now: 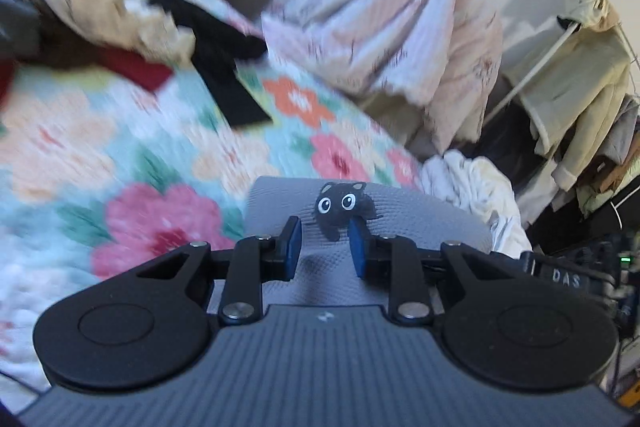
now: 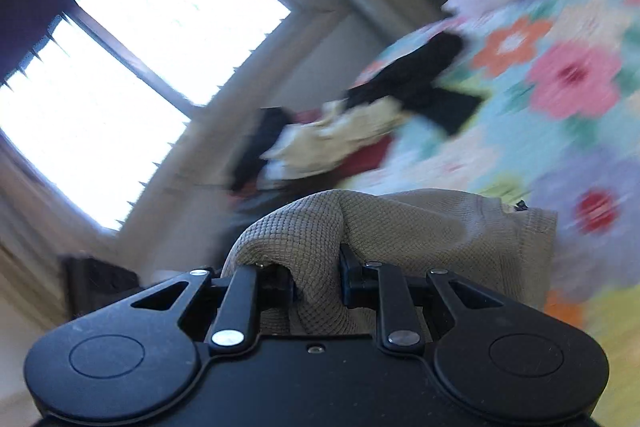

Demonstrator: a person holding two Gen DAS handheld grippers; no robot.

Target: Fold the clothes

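Note:
A grey waffle-knit garment (image 1: 420, 215) with a black cat patch (image 1: 340, 205) is lifted above the floral bedspread (image 1: 120, 147). My left gripper (image 1: 324, 227) is shut on it, with fabric bunched between the blue pads just under the patch. In the right wrist view the same kind of waffle fabric (image 2: 420, 227) looks beige-grey and drapes over my right gripper (image 2: 316, 267), which is shut on a fold of it. That gripper's left finger is hidden under the cloth. This view is tilted, with the bedspread (image 2: 560, 87) at the right.
A pile of cream, black and red clothes (image 1: 120, 11) (image 2: 340, 135) lies at the bed's far end. A pink-white bedding heap (image 1: 380, 7) stands against the wall, white cloth (image 1: 472, 187) beside the bed. A loaded clothes rack (image 1: 572, 67) is right; a bright window (image 2: 140, 67) left.

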